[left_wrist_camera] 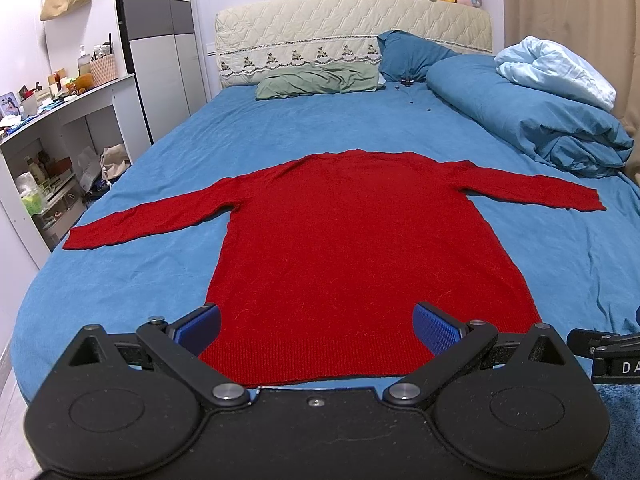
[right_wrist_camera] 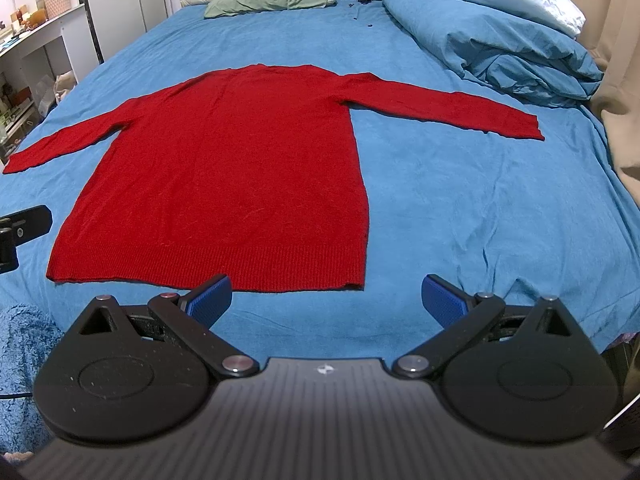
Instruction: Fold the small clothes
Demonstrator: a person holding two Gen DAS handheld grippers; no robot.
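A red long-sleeved sweater [left_wrist_camera: 352,236] lies flat on the blue bed sheet [left_wrist_camera: 168,152], hem toward me, both sleeves spread out to the sides. It also shows in the right wrist view [right_wrist_camera: 232,168]. My left gripper [left_wrist_camera: 316,326] is open and empty, hovering just above the hem's middle. My right gripper [right_wrist_camera: 326,300] is open and empty, over bare sheet just in front of the hem's right corner. The sweater's left sleeve end [left_wrist_camera: 86,238] lies near the bed's left edge; the right sleeve end [right_wrist_camera: 516,124] lies near the duvet.
A rolled blue duvet [left_wrist_camera: 532,112] with a pale blue cloth lies at the bed's right. A green pillow [left_wrist_camera: 316,80] and a blue pillow [left_wrist_camera: 408,54] lie by the headboard. White shelves [left_wrist_camera: 60,140] stand left of the bed. A fluffy blue rug [right_wrist_camera: 24,352] lies below.
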